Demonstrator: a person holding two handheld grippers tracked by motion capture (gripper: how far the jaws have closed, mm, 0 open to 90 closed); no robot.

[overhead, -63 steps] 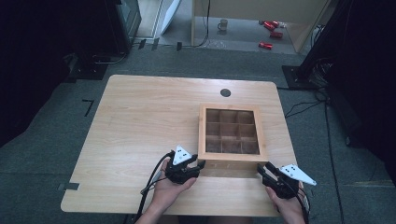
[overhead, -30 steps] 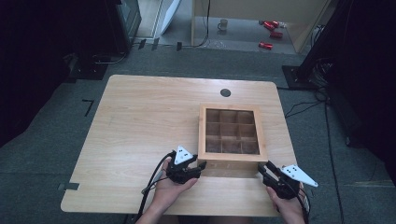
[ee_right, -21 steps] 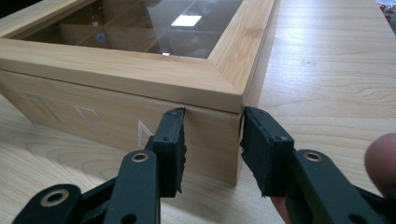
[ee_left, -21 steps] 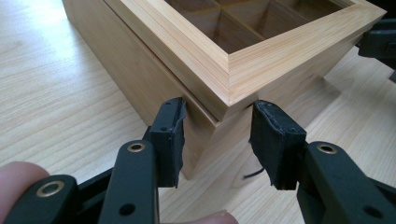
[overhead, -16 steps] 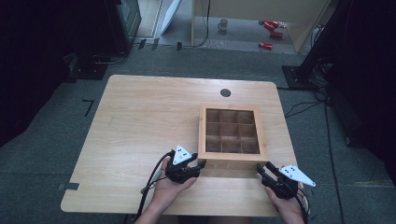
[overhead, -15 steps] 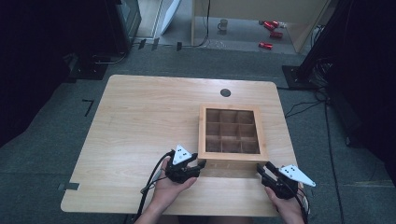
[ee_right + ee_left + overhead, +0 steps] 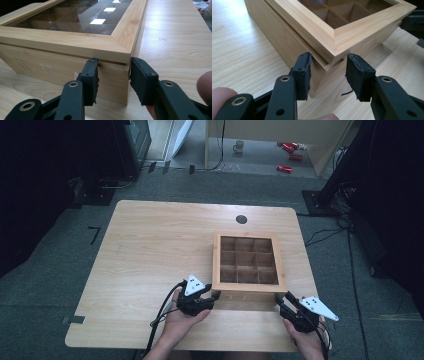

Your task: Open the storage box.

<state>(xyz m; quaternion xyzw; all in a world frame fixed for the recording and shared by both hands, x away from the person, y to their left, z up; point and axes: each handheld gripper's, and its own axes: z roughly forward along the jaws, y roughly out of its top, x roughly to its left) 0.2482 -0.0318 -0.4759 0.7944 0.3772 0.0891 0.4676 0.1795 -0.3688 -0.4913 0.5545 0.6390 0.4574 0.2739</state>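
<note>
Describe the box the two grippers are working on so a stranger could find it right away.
Start from the light wooden table; on its right half, toward the person's edge, sits a square wooden box. Its framed clear lid shows a three-by-three grid of compartments. The left gripper and the right gripper each straddle one of its near corners, and it is the sole boxed object on the tabletop, beside a small dark round hole.

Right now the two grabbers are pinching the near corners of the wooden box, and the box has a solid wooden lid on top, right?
Not quite. The lid is a wooden frame with a clear pane, not solid wood: the high view shows the compartments inside the wooden box through it. The rest holds: the left gripper and the right gripper each pinch a near corner, as both gripper views show.
</note>
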